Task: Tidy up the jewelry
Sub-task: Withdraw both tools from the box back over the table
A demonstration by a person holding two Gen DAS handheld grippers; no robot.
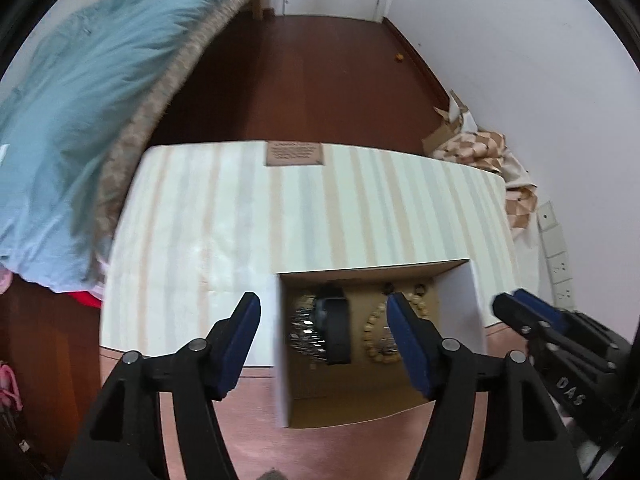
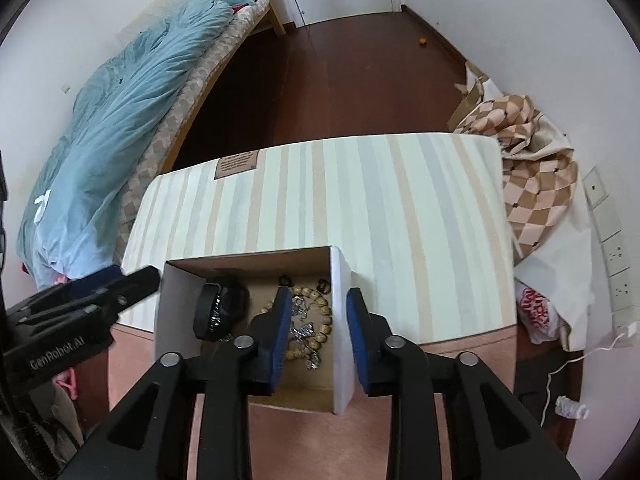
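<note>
An open cardboard box [image 1: 460, 300] [image 2: 176, 312], white outside and brown inside, sits on the near edge of a striped mat [image 1: 320, 208] [image 2: 400, 220]. Inside lie a black watch [image 1: 336, 328] [image 2: 208, 312], a wooden bead bracelet [image 1: 372, 336] [image 2: 320, 320], silver chains [image 1: 304, 328] [image 2: 304, 332] and small rings [image 2: 322, 286]. My left gripper [image 1: 323, 304] is open and straddles the box's left wall without pressing on it. My right gripper [image 2: 319, 294] is open and straddles the right wall, one finger inside over the beads. Each gripper shows from the side in the other's view: the right gripper [image 1: 516, 300], the left gripper [image 2: 140, 276].
The mat lies on a pinkish tabletop [image 1: 340, 448] [image 2: 400, 440]. A bed with a blue quilt [image 1: 80, 100] [image 2: 120, 120] stands at the left. Checkered cloth [image 2: 532, 184] and a bag [image 2: 536, 312] are piled at the right by wall sockets. Dark wood floor lies beyond.
</note>
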